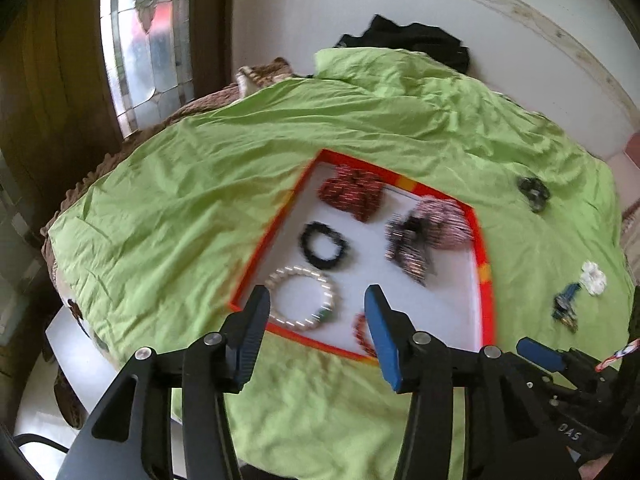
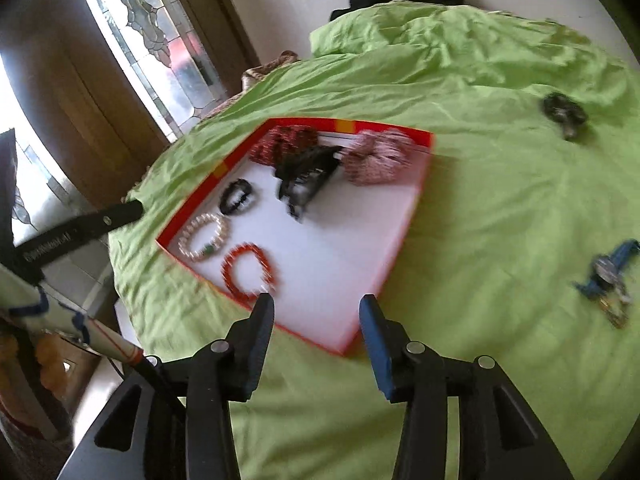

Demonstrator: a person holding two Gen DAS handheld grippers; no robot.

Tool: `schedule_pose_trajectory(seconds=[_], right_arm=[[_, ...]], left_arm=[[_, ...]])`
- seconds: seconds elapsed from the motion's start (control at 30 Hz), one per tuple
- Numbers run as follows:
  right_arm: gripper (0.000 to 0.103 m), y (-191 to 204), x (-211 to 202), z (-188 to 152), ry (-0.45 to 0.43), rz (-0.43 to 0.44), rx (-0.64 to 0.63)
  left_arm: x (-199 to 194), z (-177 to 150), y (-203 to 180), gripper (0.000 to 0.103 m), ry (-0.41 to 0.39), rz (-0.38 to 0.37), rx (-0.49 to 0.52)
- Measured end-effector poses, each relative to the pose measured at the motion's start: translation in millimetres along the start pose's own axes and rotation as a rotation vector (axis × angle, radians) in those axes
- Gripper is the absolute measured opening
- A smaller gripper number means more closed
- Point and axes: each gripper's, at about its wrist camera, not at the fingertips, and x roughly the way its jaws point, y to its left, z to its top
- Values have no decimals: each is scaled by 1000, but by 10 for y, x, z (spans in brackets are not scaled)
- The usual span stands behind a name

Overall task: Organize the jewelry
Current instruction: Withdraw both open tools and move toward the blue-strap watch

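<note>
A red-rimmed white tray (image 1: 485, 264) (image 2: 423, 184) lies on the green cloth. In it lie a pearl bracelet (image 1: 304, 300) (image 2: 204, 240), a black bracelet (image 1: 324, 244) (image 2: 237, 197), a red bead bracelet (image 2: 248, 272) (image 1: 359, 330), a black hair clip (image 1: 408, 244) (image 2: 308, 176), a red scrunchie (image 1: 352, 192) (image 2: 284, 142) and a pink scrunchie (image 1: 444, 220) (image 2: 378, 156). My left gripper (image 1: 318, 300) is open and empty above the tray's near edge. My right gripper (image 2: 316, 304) is open and empty over the tray's near corner.
Loose on the cloth to the right lie a dark hair piece (image 1: 534, 192) (image 2: 564, 114), a blue item (image 1: 566, 306) (image 2: 608, 276) and a white flower piece (image 1: 594, 278). Black cloth (image 1: 416, 40) lies at the back. A window is at the left.
</note>
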Motion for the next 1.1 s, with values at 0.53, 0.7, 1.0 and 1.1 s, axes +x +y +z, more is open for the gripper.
schedule_pose_trajectory(seconds=[0.53,0.7,1.0,1.1], right_arm=[[54,-1258,-1012,-946,-60,-188,194],[54,-1618,-1248,-1201,-82,-241,260],[55,-2051,-1456,-1441,-122,-287,359],[55,-2118,-1469,-1482,-128,-284,377]], left_arm=[[-499,-476,-1323,57,14,-126,201],[-507,-624,-1645,57,35,-133,263],[-465,-846,-2058,58,70,-125,356],[-444,-882,-2148,57,76,-122,373]])
